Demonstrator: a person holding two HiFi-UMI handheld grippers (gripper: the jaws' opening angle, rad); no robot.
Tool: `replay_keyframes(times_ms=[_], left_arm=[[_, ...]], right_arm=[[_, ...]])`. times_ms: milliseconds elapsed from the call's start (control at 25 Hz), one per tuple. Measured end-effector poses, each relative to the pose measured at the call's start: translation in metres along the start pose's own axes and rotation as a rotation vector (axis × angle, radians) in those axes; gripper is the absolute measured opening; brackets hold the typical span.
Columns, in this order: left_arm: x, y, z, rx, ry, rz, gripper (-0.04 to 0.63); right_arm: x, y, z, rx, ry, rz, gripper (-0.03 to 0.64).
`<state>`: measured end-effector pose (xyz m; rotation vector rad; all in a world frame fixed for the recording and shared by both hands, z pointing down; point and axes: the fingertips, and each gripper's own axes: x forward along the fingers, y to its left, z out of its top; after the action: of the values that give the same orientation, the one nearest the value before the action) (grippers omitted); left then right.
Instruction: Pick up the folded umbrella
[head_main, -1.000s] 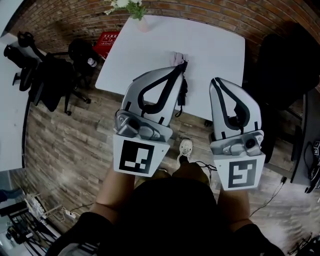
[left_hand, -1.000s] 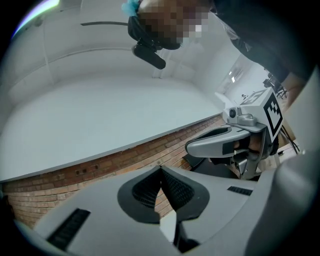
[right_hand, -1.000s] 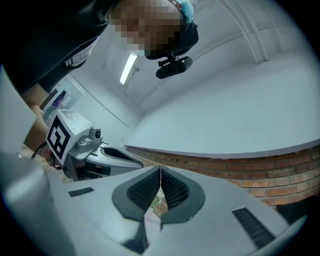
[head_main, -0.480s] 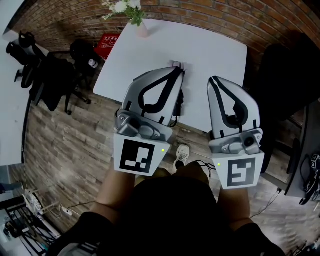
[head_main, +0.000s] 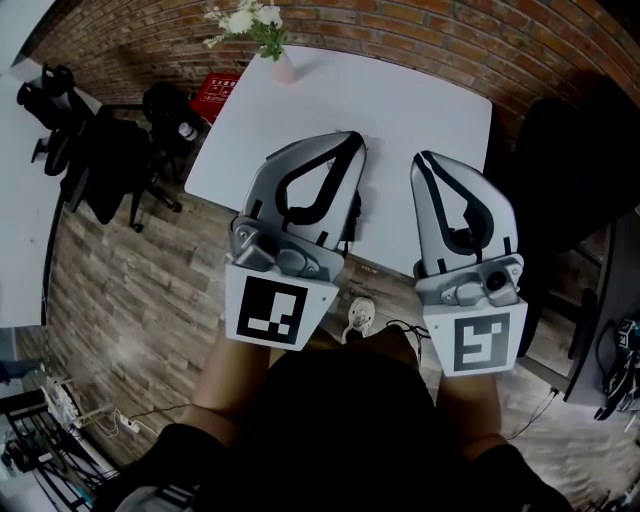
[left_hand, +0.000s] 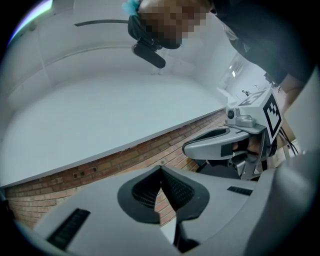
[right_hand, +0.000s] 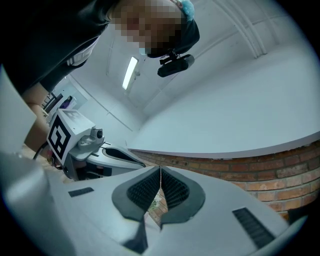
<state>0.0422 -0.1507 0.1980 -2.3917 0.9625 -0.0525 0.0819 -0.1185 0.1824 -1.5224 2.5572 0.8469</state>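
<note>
Since earlier frames, both tongs carried forward over white worktop (head_main: 430, 100); pink end of folded umbrella (head_main: 354, 215) now covered. Left tongs (head_main: 352, 140) clenched, nothing held. One folded umbrella, laid on worktop near front edge, only dark sliver seen beside left tongs. Right tongs (head_main: 420, 160) clenched, nothing held. Two tongs counted. Umbrella judged light, slippery soft fabric over stiff core; hold best taken across mid-body.

Dark folded umbrella (head_main: 354, 214) on white table (head_main: 425, 105), mostly hidden
</note>
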Motion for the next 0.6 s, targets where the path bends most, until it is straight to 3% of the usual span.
replay_keyframes(times_ms=[600], left_arm=[[0.007, -0.002, 0.015, 0.030, -0.033, 0.004, 0.012]], right_arm=[[-0.003, -0.006, 0.008, -0.030, -0.013, 0.002, 0.031]])
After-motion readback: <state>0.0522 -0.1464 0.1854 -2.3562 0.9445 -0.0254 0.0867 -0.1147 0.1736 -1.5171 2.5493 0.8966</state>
